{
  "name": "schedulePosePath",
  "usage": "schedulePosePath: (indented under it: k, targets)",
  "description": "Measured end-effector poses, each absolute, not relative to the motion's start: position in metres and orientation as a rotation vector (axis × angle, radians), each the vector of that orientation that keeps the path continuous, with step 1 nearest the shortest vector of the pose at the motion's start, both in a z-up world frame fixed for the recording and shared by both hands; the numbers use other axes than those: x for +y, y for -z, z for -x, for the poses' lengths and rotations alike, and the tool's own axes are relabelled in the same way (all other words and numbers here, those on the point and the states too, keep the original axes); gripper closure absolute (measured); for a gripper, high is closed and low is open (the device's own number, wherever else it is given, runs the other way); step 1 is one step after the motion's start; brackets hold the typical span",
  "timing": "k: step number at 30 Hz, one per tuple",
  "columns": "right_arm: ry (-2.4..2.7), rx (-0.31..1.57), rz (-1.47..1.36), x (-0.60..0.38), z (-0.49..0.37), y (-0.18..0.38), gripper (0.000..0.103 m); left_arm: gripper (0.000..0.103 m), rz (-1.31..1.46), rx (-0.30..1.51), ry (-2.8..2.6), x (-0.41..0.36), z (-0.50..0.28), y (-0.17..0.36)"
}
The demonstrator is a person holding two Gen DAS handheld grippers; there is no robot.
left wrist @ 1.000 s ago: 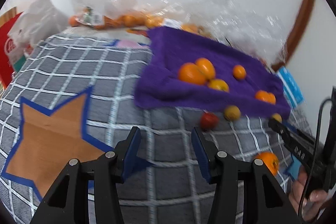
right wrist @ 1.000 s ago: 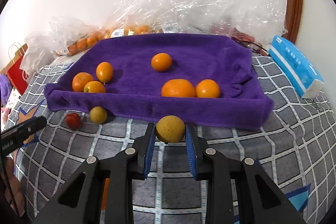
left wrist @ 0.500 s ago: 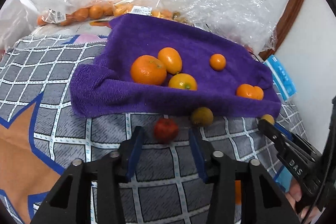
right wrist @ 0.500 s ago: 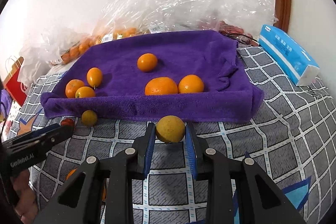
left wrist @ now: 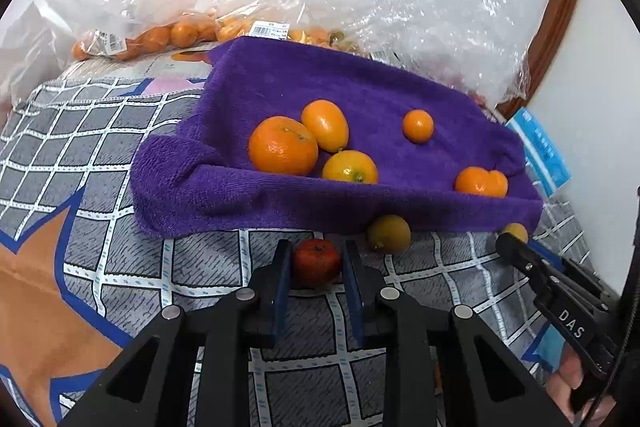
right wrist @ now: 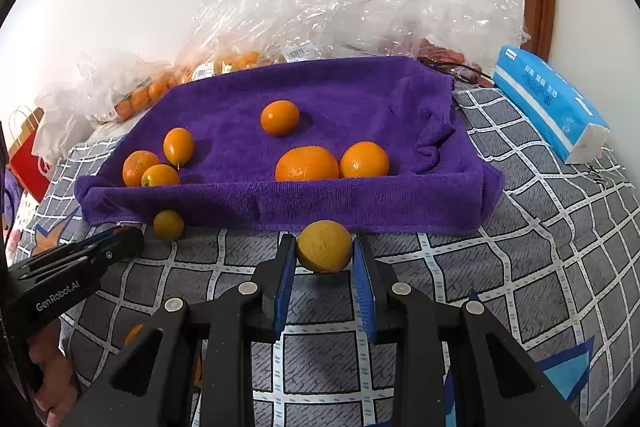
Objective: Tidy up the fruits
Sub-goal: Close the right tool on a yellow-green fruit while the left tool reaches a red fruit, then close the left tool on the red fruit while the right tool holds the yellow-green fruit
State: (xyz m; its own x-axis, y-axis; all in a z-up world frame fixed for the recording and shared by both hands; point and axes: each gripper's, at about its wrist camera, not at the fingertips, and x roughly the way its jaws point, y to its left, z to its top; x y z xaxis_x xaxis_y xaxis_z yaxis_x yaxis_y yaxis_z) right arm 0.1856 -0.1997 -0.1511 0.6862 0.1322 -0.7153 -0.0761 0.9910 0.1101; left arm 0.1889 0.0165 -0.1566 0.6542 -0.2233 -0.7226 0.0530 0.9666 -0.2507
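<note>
Nearly round red fruit [left wrist: 317, 261], stem-dimple upward

A towel [right wrist: 360, 95] was spread on the checked cloth [right wrist: 540, 227], with plastic bags [right wrist: 340, 11] heaped behind it and a tissue pack [right wrist: 548, 103] laid to its right. On the towel, three fruits [right wrist: 160, 159] were grouped at the left, two oranges [right wrist: 332, 163] were set side by side near the front edge, and one small fruit [right wrist: 280, 117] was placed further back. Before the towel's front edge, a small fruit [right wrist: 168, 224] was left on the cloth; a red fruit [left wrist: 318, 261] was found between the left gripper's [left wrist: 316, 267] jaws, and a round fruit [right wrist: 325, 246] between the right gripper's [right wrist: 325, 259] jaws.
</note>
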Motion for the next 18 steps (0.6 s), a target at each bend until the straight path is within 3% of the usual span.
schedulePosePath:
  k: [18]
  targets:
    - [-0.141,0.742,-0.097,-0.197,-0.178,0.142,0.074,0.079,0.233,0.792,0.139,0.021,-0.177,0.150]
